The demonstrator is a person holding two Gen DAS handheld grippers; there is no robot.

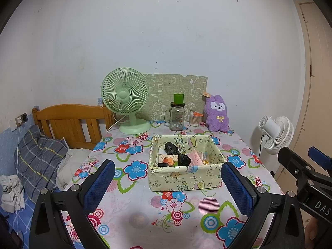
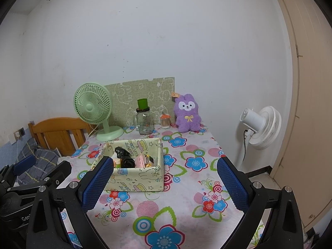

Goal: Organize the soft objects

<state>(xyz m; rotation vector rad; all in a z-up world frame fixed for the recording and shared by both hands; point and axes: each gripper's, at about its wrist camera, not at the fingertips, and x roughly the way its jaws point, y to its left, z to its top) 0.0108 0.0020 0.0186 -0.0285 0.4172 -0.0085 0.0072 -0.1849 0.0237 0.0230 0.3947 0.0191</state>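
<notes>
A purple plush bunny sits upright at the table's far right, against the wall. A pale yellow fabric box stands mid-table and holds black bundles, pink packets and small items. My left gripper is open, low over the near table edge, its blue pads framing the box from in front. My right gripper is open too, with the box just behind its left pad. Neither holds anything. The right gripper also shows at the right edge of the left wrist view.
At the back stand a green desk fan, a glass jar with a green cup and a small cotton swab holder. A white floor fan stands right of the table. A bed with a pillow lies left.
</notes>
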